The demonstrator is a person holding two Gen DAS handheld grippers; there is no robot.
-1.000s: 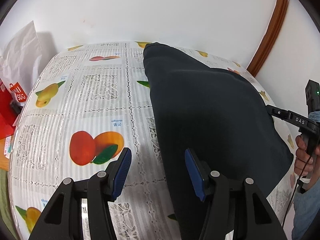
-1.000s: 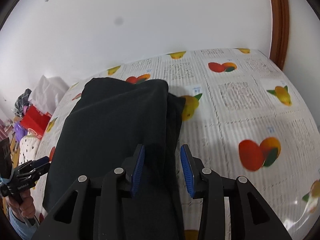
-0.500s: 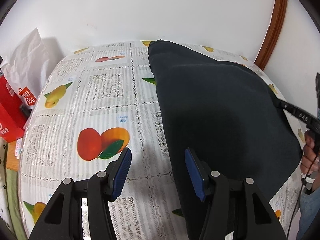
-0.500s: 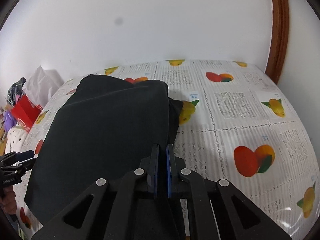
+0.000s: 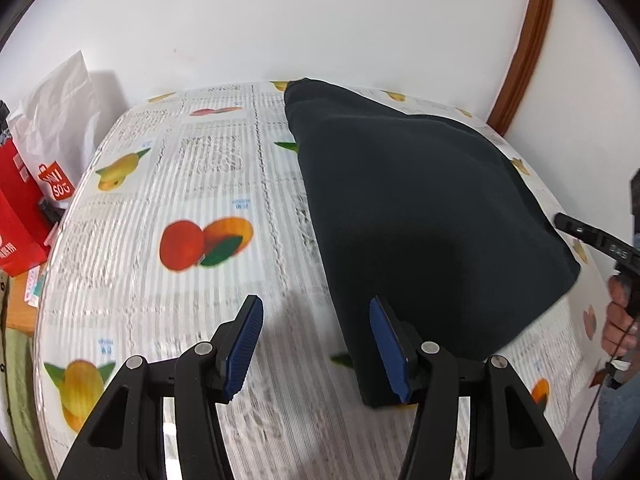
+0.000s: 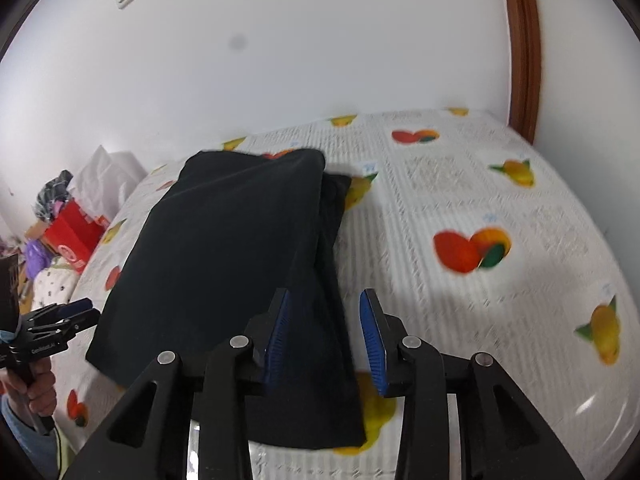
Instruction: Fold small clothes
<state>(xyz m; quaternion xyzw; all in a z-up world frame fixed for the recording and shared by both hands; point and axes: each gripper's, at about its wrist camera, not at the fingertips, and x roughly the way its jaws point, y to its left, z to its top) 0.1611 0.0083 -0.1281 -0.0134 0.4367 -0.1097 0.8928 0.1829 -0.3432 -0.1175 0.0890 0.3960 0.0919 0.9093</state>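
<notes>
Fruit-print tablecloth point(image 5: 208, 168) against white wall point(image 5: 280, 20)

Fruit-print tablecloth point(image 5: 208, 184) under dark garment point(image 5: 420, 208)

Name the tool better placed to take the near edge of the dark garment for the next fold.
Right. The right tool hangs open right over the dark garment's near strip, its jaws opening, pads not pressing cloth. The left tool mostly frames bare tablecloth, beside the garment's side edge.

Each black hand-held gripper point(image 5: 316, 344) has ribbed blue pads point(image 5: 244, 346), silver screws point(image 5: 204, 347) and a blue-sleeved person.
</notes>
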